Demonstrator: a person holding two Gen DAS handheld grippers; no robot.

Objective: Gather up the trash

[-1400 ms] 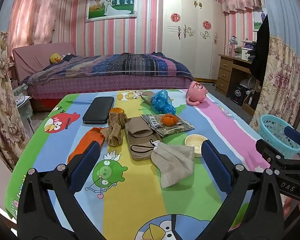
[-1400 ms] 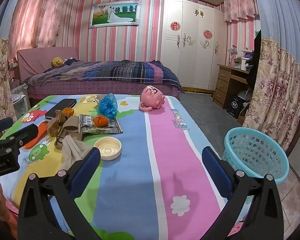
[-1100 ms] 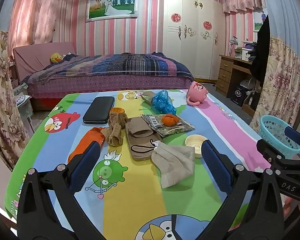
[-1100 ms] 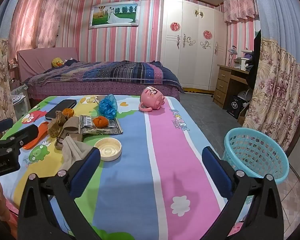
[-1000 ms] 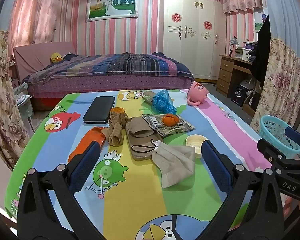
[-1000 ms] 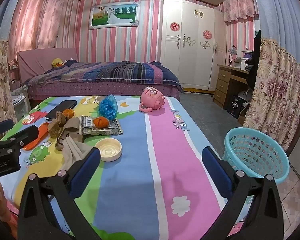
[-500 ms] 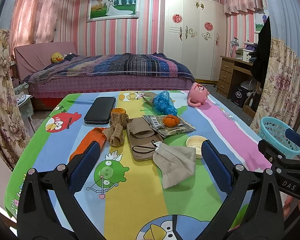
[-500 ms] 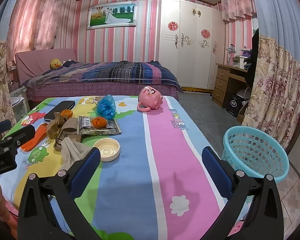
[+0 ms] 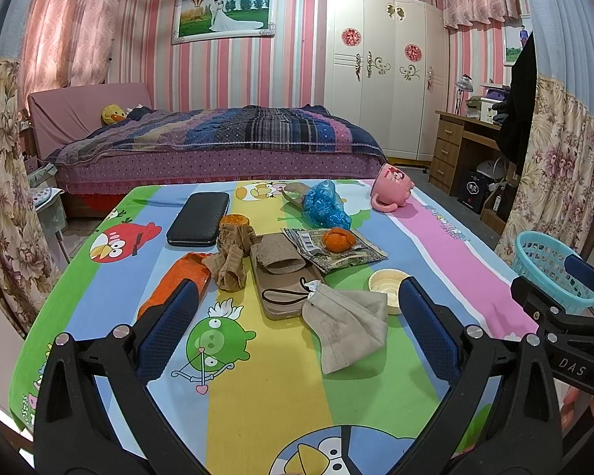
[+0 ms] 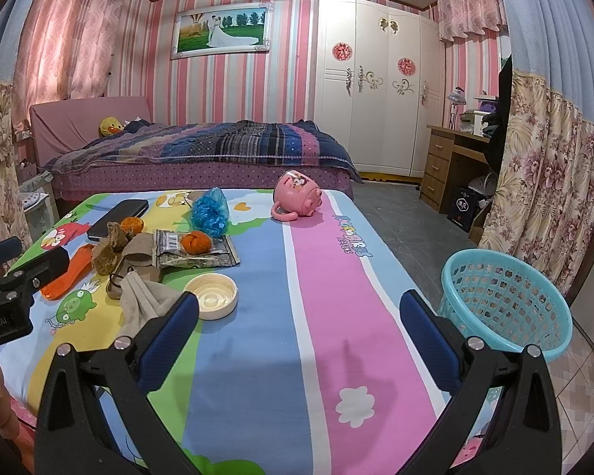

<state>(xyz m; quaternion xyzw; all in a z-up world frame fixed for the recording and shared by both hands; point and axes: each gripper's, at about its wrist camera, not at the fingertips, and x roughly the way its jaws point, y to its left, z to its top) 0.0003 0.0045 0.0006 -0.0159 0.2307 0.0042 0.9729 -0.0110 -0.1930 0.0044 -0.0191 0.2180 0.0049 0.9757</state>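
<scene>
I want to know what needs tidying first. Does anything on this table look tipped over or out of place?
Yes. The pink mug lies tipped on its side at the table's far end. An orange peel sits on a crumpled wrapper.

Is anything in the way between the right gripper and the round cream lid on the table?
Nothing visible blocks it. The right gripper hangs open over bare cloth, and the cream lid lies just ahead of its left finger. The beige cloth bag sits beside the lid, not across the path.

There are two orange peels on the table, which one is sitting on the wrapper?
The peel right of the brown socks lies on the silver wrapper. The other peel sits beside the black case.
</scene>
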